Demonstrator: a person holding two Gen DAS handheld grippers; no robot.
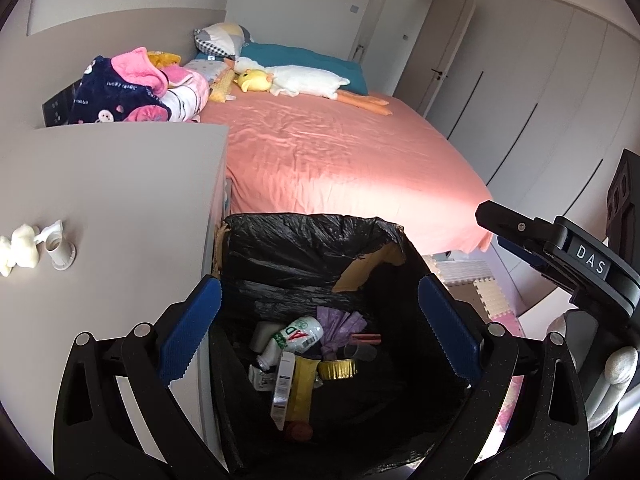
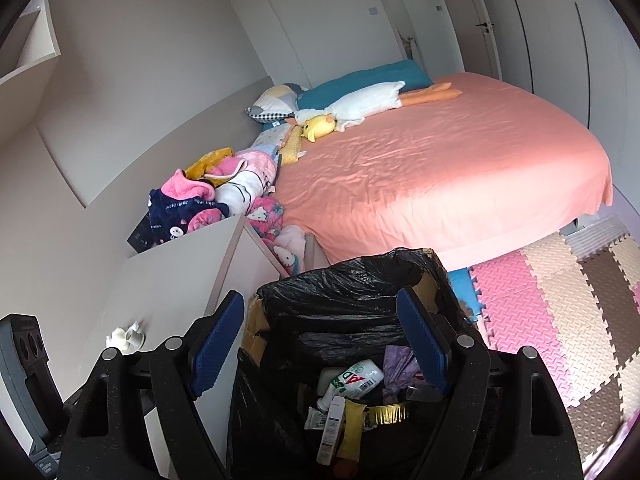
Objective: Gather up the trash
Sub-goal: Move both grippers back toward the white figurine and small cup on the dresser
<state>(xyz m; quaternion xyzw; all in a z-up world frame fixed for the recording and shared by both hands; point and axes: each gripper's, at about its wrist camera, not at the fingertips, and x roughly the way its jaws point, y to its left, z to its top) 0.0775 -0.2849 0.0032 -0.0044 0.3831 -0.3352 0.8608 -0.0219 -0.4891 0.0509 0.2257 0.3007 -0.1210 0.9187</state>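
- Trash sits at the bottom of the black-bagged bin (image 1: 304,248): white bottle (image 1: 302,334), gold tin (image 1: 338,369), purple wrapper (image 1: 340,324).
- Left gripper (image 1: 320,332) and right gripper (image 2: 320,344) both hang over it, spread wide, holding nothing.
- Grey table (image 1: 112,200) just left with a small white figurine (image 1: 18,250); pink bed (image 1: 340,152) beyond, foam mat (image 2: 560,320) on the right.

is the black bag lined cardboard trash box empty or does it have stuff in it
Partly filled: the black-bag-lined cardboard box holds a white plastic bottle, gold foil tin and wrappers at its bottom.
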